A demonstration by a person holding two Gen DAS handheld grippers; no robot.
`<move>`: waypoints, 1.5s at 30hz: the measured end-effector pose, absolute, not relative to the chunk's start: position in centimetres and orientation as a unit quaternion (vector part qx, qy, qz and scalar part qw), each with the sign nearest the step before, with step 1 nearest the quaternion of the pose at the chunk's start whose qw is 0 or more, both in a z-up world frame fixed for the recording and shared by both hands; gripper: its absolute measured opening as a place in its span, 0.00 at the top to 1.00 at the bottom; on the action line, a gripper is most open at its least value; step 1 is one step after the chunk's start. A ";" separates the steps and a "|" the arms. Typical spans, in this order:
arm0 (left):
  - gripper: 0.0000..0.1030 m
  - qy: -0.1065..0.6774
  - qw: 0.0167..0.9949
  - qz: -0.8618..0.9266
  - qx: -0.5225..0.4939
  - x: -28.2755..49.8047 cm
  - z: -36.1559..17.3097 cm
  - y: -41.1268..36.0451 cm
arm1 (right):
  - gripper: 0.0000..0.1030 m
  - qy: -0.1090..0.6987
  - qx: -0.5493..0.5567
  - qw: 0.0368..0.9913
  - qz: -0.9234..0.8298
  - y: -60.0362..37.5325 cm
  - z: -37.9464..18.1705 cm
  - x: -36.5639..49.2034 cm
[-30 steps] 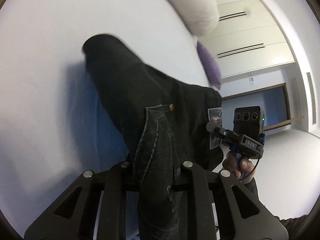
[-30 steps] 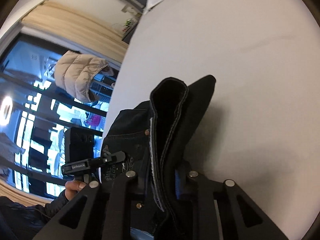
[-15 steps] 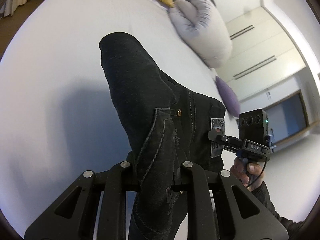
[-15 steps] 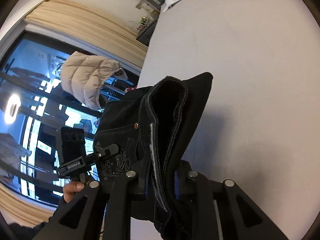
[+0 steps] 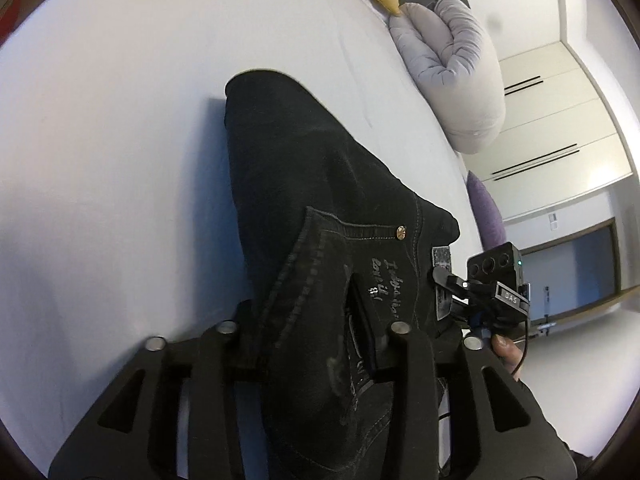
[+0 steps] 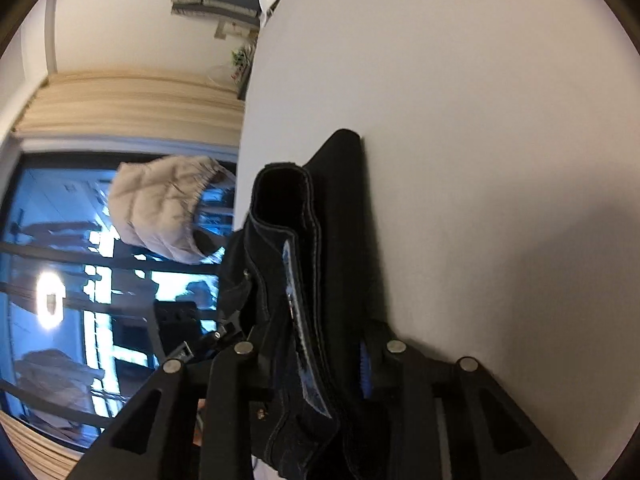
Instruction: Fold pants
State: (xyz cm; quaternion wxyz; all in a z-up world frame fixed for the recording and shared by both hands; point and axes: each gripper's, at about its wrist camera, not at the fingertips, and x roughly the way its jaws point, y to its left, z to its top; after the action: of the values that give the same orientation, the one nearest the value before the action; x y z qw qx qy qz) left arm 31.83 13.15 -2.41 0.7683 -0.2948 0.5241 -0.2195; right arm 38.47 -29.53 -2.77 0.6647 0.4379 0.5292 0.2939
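I am laying the folded black denim pants on the white bed sheet. Both the left gripper and right gripper are opening, denim between their jaws; I should release level, together, avoiding dragging the fold.

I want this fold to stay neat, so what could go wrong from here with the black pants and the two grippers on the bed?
1. Both jaws are opening with the black pants between the fingers of the left gripper and right gripper; the stacked layers could spring apart.
2. Cloth may snag on a finger as it withdraws, dragging the fold across the white bed.
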 end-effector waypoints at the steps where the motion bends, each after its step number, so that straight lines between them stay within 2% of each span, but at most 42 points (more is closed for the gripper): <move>1: 0.49 0.518 0.780 -0.208 -0.282 31.2 -1.6 13.0 | 0.64 0.525 0.444 0.667 0.289 -29.7 -2.5 38.1; 2: 0.37 0.510 0.793 -0.198 -0.269 31.0 -0.7 12.7 | 0.55 0.516 0.447 0.674 0.282 -30.1 -2.0 37.6; 3: 0.33 0.497 0.808 -0.188 -0.254 31.0 0.5 12.3 | 0.46 0.505 0.446 0.687 0.272 -30.6 -1.3 36.7; 5: 0.18 0.467 0.839 -0.171 -0.221 29.0 3.0 12.1 | 0.37 0.491 0.434 0.711 0.254 -31.6 0.0 34.9; 6: 0.13 0.444 0.859 -0.158 -0.198 27.6 4.6 11.9 | 0.37 0.485 0.425 0.724 0.246 -32.0 0.8 33.7; 7: 0.04 0.428 0.873 -0.149 -0.183 26.4 5.8 11.5 | 0.37 0.476 0.415 0.736 0.242 -32.2 1.7 32.5; 8: 0.00 0.408 0.887 -0.139 -0.167 25.2 7.2 10.8 | 0.37 0.468 0.403 0.751 0.235 -32.5 2.7 31.2; 13: 0.00 0.294 0.951 -0.059 -0.073 15.9 14.5 8.0 | 0.27 0.395 0.318 0.844 0.176 -32.9 9.6 24.2; 18: 0.00 0.177 0.980 0.028 0.080 6.2 21.0 3.9 | 0.00 0.271 0.216 0.931 0.118 -31.3 18.3 17.5; 21: 0.00 0.122 0.987 0.055 0.094 1.4 24.6 2.6 | 0.00 0.183 0.174 0.964 0.088 -31.3 23.0 13.4; 24: 0.00 0.102 0.991 0.052 0.066 -2.5 27.6 3.0 | 0.00 0.117 0.163 0.978 0.058 -31.8 27.3 10.1; 28: 0.00 0.096 0.992 0.070 0.049 -6.8 29.8 2.5 | 0.00 0.068 0.168 0.983 0.021 -32.2 31.1 7.2; 33: 0.00 0.160 0.983 0.068 0.056 -8.7 31.2 2.5 | 0.00 0.058 0.145 0.988 0.002 -31.8 33.5 4.6; 37: 0.00 0.235 0.970 0.062 0.033 -8.0 29.3 2.0 | 0.00 0.135 0.136 0.981 0.023 -30.4 32.9 5.6; 42: 0.00 0.329 0.943 0.049 0.006 -4.8 24.8 1.3 | 0.00 0.251 0.124 0.960 0.006 -29.0 29.6 7.1; 45: 0.00 0.359 0.932 0.044 -0.008 -3.2 22.6 1.2 | 0.00 0.290 0.123 0.949 0.006 -28.6 27.8 7.8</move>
State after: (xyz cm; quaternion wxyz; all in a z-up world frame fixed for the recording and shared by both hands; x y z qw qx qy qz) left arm -3.21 1.24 22.60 0.9324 -0.0076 0.3588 0.0435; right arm 7.77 -28.60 27.80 0.9490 0.1229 0.2902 0.0062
